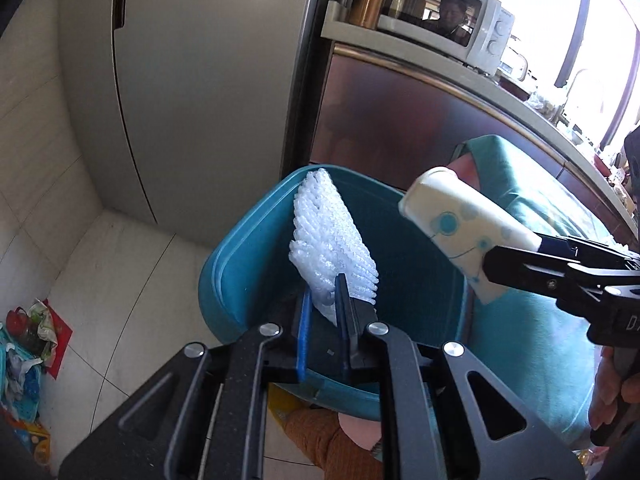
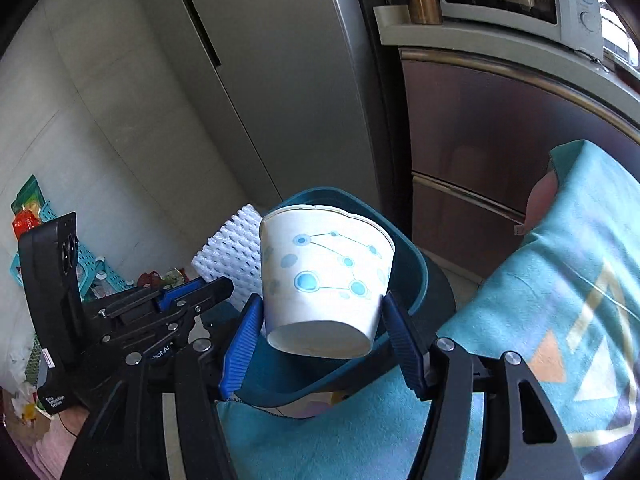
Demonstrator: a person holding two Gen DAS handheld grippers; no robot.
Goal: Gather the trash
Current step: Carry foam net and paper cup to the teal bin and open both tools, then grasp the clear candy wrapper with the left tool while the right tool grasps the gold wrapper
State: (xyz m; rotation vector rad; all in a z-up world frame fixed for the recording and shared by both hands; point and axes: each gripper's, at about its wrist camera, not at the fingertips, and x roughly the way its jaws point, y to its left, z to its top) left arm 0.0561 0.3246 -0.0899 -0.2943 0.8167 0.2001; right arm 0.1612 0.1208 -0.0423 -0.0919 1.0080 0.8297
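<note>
Above the teal bin [image 1: 240, 264] | left gripper [image 1: 324, 304] clamps white foam netting [image 1: 332, 240] | right gripper [image 2: 320, 332] pinches a tipped blue-dotted paper cup [image 2: 324, 276], base toward its camera | teal cloth [image 2: 540, 300] beside bin | tiled floor [image 1: 132, 288], grey fridge [image 1: 200, 80], microwave [image 1: 452, 20] on counter.

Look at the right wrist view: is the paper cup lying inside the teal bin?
No. The paper cup is gripped in the right tool, held above the teal bin.

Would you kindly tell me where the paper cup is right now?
The paper cup is gripped in the right gripper, held over the teal bin, just right of the white foam net in the left gripper.
</note>
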